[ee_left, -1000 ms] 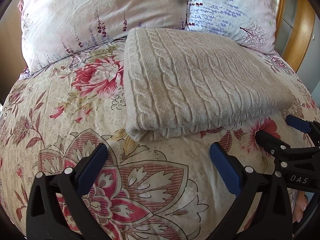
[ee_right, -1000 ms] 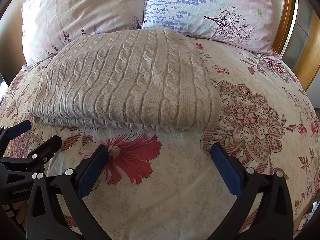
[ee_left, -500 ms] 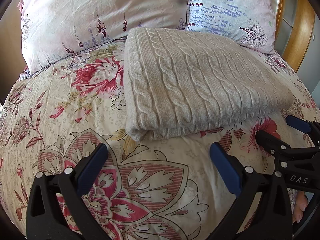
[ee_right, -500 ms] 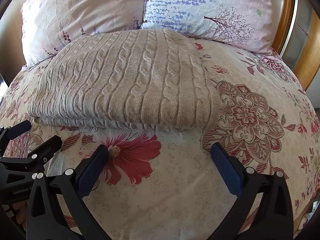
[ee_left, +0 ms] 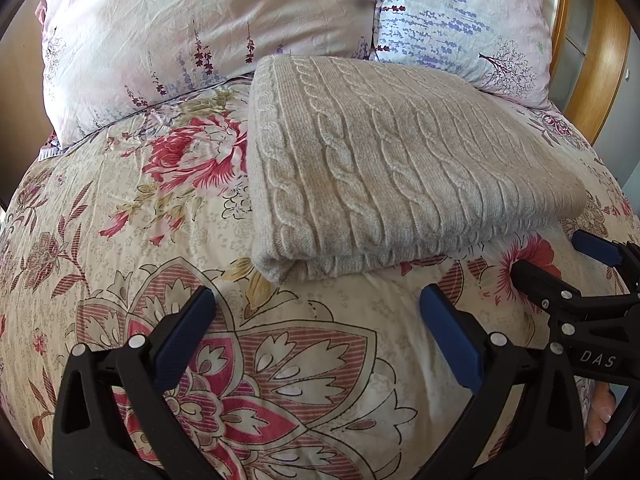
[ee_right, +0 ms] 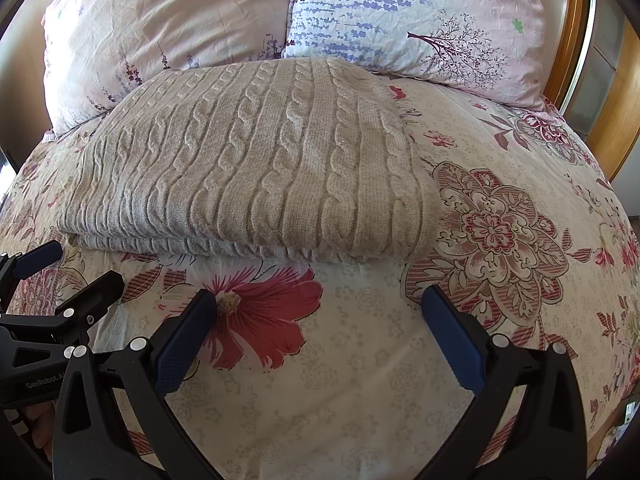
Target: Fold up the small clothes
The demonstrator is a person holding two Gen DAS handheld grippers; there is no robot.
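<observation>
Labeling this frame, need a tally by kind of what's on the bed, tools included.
Folded knit sweater: 1
Pillows: 2, left pillow and right pillow
Floral duvet: 1
Tools: 2, left tool and right tool, both open
Total: 6

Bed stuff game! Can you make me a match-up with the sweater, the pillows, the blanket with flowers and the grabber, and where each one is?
Things:
1. cable-knit sweater
2. pillows
3. floral duvet
4. right gripper

Places or states:
A. spread under everything
B. open, holding nothing, just short of the sweater's near edge
C. folded flat, lying on the duvet
D. at the head of the bed, behind the sweater

Pairs: 1-C, 2-D, 3-A, 4-B
</observation>
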